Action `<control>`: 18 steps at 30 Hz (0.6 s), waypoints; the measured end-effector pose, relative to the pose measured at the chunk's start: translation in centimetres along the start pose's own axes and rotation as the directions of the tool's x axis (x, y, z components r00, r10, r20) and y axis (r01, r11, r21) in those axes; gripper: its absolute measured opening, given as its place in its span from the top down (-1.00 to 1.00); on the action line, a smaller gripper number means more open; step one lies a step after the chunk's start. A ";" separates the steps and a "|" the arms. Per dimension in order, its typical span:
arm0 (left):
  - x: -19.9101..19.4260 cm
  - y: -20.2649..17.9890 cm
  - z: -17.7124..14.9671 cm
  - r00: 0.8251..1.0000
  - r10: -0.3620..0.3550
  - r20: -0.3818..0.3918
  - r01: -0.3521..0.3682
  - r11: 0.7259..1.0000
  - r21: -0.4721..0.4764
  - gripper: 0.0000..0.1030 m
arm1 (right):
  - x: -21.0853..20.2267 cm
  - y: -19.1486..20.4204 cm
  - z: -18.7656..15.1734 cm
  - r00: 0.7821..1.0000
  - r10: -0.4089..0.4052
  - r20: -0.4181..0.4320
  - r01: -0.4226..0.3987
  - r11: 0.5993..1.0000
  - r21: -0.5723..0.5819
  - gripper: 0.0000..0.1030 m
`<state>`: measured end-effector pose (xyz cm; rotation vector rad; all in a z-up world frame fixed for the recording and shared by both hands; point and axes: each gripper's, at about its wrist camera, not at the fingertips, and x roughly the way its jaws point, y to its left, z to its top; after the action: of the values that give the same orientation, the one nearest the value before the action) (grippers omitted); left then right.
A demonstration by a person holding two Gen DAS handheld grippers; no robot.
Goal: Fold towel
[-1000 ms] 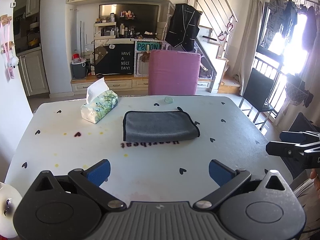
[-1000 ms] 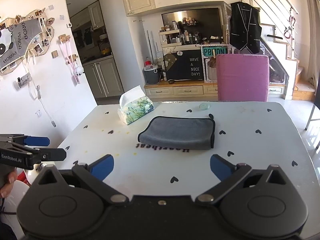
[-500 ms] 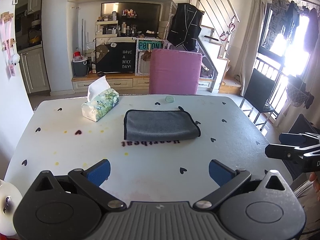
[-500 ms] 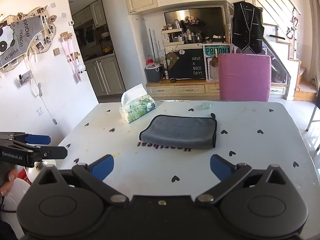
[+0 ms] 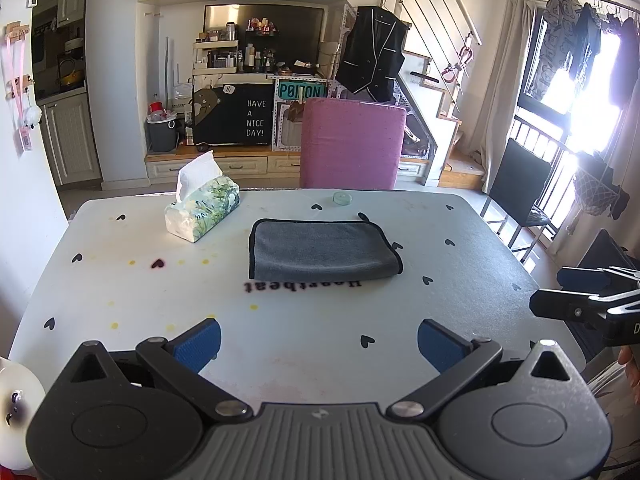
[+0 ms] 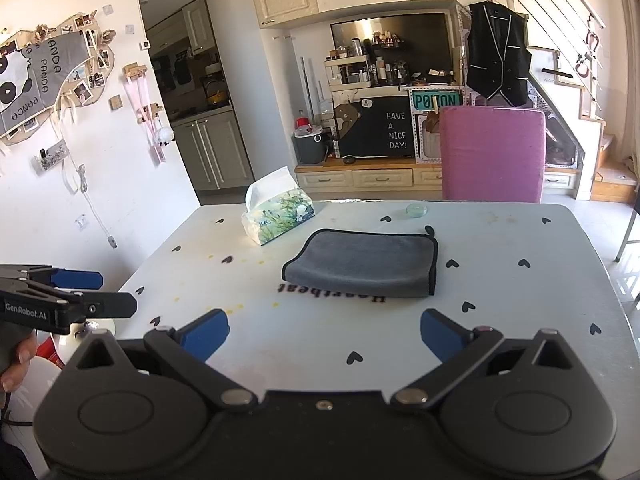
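Towel (image 5: 322, 249): grey with dark edging, lying folded and flat near the middle of the white table (image 5: 120, 292), its small hanging loop at the far right corner. Printed word on the tabletop sits just beside its near edge; black hearts scattered around it. Same towel in the right wrist view (image 6: 362, 262), nothing touching it.

Tissue pack (image 5: 202, 210) stands to the far left of the towel, apart from it, one tissue sticking up. Small pale round dish (image 5: 342, 198) near the far table edge, beyond the towel. Pink chair (image 5: 352, 142) pushed up to the far side.

Left gripper (image 5: 318, 342): blue pads spread wide, nothing between them, over the near table edge, well short of the towel. Right gripper (image 6: 324, 332): likewise spread wide and empty, at the near edge.
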<state>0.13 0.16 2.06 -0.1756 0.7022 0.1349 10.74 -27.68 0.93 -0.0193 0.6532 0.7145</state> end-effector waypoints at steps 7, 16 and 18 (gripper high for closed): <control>0.0 0.0 0.0 1.000 0.000 0.000 0.000 1.000 0.000 -1.00 | 0.1 0.2 -0.1 1.000 0.002 -0.001 -0.002 1.000 -0.001 -0.99; 0.0 0.0 0.0 1.000 -0.002 0.001 0.002 1.000 0.000 -1.00 | 0.1 0.2 -0.1 1.000 0.002 -0.002 -0.002 1.000 0.000 -0.99; 0.0 0.0 0.0 1.000 -0.002 0.001 0.002 1.000 0.001 -1.00 | 0.2 0.2 -0.1 1.000 0.003 -0.002 -0.003 1.000 0.000 -0.99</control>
<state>0.11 0.16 2.07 -0.1754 0.7007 0.1326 10.65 -27.43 0.84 -0.0191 0.6552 0.7175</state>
